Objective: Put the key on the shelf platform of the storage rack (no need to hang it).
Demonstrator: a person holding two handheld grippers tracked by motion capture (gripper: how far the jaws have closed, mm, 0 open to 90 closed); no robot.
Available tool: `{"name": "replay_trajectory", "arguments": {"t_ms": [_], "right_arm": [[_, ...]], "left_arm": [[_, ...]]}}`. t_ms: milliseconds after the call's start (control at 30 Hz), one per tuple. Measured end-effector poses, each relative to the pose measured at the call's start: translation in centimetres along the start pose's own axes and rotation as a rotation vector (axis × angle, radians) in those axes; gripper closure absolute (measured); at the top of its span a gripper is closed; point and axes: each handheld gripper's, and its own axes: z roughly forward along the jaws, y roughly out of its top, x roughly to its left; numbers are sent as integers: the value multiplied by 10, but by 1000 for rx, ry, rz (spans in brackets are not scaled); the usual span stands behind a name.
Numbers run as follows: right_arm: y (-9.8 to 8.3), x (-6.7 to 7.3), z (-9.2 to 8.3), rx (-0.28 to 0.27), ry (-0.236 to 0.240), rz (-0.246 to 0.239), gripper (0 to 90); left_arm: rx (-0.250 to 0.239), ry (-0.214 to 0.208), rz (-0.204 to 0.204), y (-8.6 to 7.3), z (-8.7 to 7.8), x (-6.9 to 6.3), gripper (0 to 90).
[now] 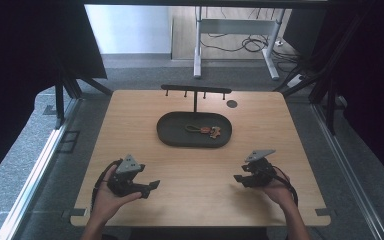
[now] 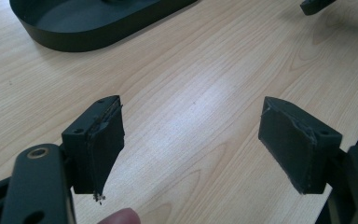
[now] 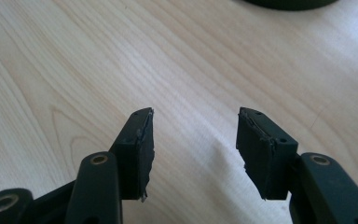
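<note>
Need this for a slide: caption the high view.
Both open grippers, left and right, near a tray holding a keychain.

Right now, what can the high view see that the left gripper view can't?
The high view alone takes in the keyring lying in the dark oval tray, the black peg rack behind it, both of the person's hands and the floor around the table. The left gripper view alone gives a close look at the left tool, its jaws spread wide apart with bare wood between them, and a fingertip at the bottom edge. Both share the wooden table and the tray.
</note>
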Motion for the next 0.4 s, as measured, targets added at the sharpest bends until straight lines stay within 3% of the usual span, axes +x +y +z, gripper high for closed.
{"name": "replay_trajectory", "arguments": {"t_ms": [133, 400], "right_arm": [[-7, 2, 2, 3, 5, 7, 455], [-11, 1, -4, -55, -30, 41, 420]], "left_arm": [[4, 0, -1, 0, 0, -1, 226], [8, 3, -6, 1, 2, 0, 225]]}}
